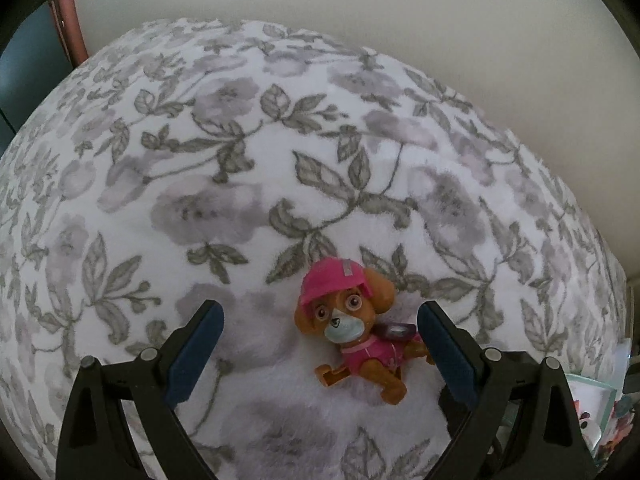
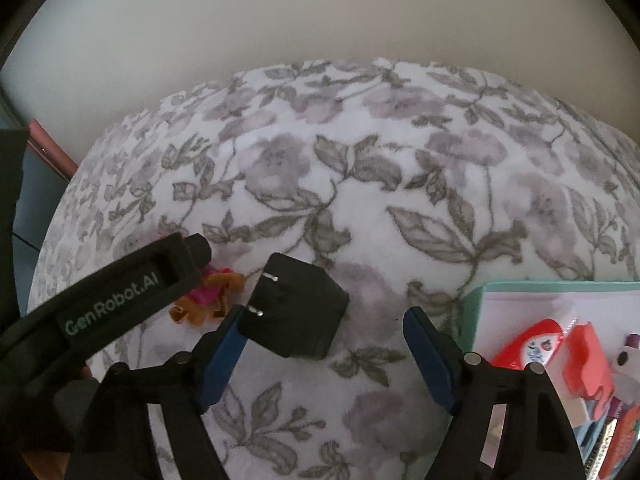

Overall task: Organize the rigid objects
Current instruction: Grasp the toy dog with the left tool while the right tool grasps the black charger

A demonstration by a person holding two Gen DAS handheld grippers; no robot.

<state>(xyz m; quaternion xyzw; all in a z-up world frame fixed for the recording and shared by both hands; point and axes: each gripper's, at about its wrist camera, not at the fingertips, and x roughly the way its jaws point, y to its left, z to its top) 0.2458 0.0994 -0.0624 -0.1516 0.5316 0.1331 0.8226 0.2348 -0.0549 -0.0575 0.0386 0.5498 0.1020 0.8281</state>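
While left tongs [image 1: 320, 344] gape, toy pup [image 1: 354, 326] lies between them.

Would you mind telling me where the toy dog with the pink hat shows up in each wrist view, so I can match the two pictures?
Left wrist view: the toy dog lies low and centre, between the open jaws of the left gripper, untouched.
Right wrist view: only its pink and brown body shows at lower left, partly hidden behind the left gripper, left of the black charger.
Shared landmark: the flowered blanket under everything.

Black tongs [image 1: 320, 344], blue pads [image 1: 192, 354]
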